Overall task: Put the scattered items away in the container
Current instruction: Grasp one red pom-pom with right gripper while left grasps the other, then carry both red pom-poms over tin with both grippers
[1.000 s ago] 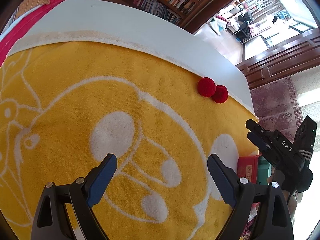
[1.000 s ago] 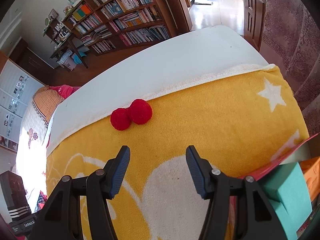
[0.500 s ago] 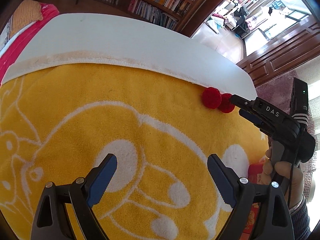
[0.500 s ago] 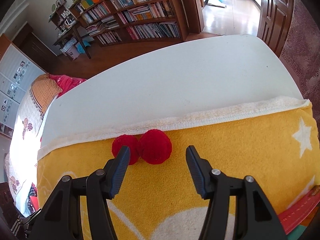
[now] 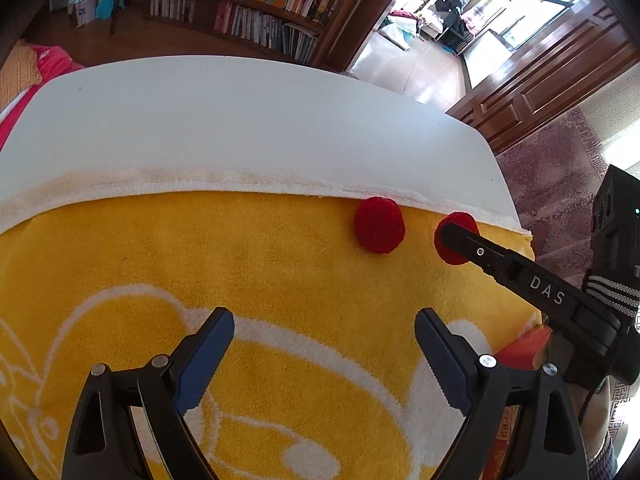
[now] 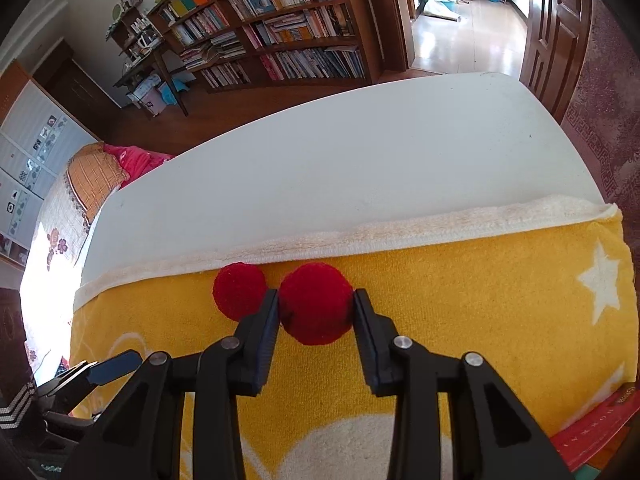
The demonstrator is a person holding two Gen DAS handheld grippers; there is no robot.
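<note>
Red fuzz now fills the gap of our right hand-held gripper (image 6: 315, 305): half a second ago its jaws stood wide with both pom-poms ahead of the fingertips, and now they have narrowed until each pad presses a flank of the nearer red pom-pom (image 6: 316, 303). We judge the grasp made, or all but made; the ball looks pinched, though it rests on the yellow towel (image 6: 480, 300) and has not left it

Just off the left fingertip sits the second red pom-pom (image 6: 239, 290), touching the outside of that finger. In the left wrist view a clear gap shows between the two balls, where a moment ago they lay pressed together, so closing in has nudged them apart. Beyond the fingertips runs the towel's pale hem, then the bare white table (image 6: 340, 168)

Our left hand-held gripper (image 5: 324, 344) hangs over the towel with its jaws spread wide and nothing between them, well short of the second ball, which lies ahead of it and slightly to its right

For the task, one scattered item appears secured and ready to be lifted and carried off. At the lower right corner behind the right hand-held gripper we see a red book edge (image 6: 596, 424); whether the container lies there we cannot tell. The second ball would be next
</note>
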